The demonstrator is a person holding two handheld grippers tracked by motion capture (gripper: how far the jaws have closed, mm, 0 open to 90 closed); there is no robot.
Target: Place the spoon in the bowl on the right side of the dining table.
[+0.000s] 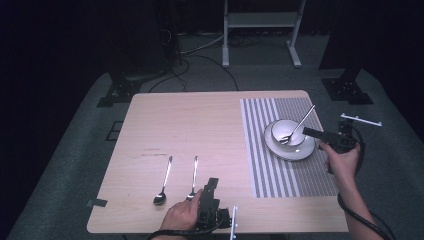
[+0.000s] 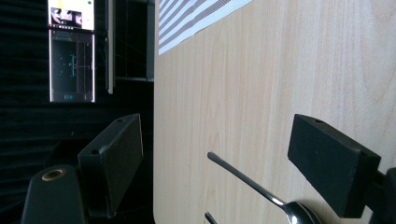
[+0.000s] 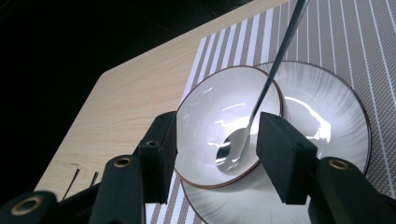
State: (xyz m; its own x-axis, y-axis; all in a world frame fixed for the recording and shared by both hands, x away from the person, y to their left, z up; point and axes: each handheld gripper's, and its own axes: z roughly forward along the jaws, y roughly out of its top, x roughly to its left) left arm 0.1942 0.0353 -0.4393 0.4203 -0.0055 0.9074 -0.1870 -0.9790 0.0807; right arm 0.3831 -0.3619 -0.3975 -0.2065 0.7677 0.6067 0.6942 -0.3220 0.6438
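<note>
Polished steel marks the spoon [image 1: 297, 127]: a slim, straight handle and a small oval head that mirrors the light. Its head lies in the bottom of a white bowl [image 1: 285, 132], and the handle leans on the bowl's rim and rises toward the far right of the desk [image 1: 200, 120]. The bowl is glossy, with a thin brown line around its rim, and stands on a white ribbed plate [image 1: 305, 150], which sits on a grey striped placemat [image 1: 280, 170] on the right part of the desk.

The right gripper [image 1: 312, 133] hovers just beside the bowl, released, its black jaws parted with nothing pressed between them; in the right gripper view [image 3: 217, 154] the bowl and the spoon's head show in the gap, farther off.

The left gripper [image 1: 212, 184] rests at the near edge of the desk, jaws spread and empty, close to two more spoons lying side by side on the wood, the spoon on the left [image 1: 163, 182] and the spoon next to it [image 1: 193, 179].

In the right gripper view the handle's tip is cut off by the top edge, and the jaws cover the bowl's near sides. In the left gripper view [image 2: 243, 158] one spoon's head is partly hidden behind a jaw. The room beyond the desk is too dark to make out.
</note>
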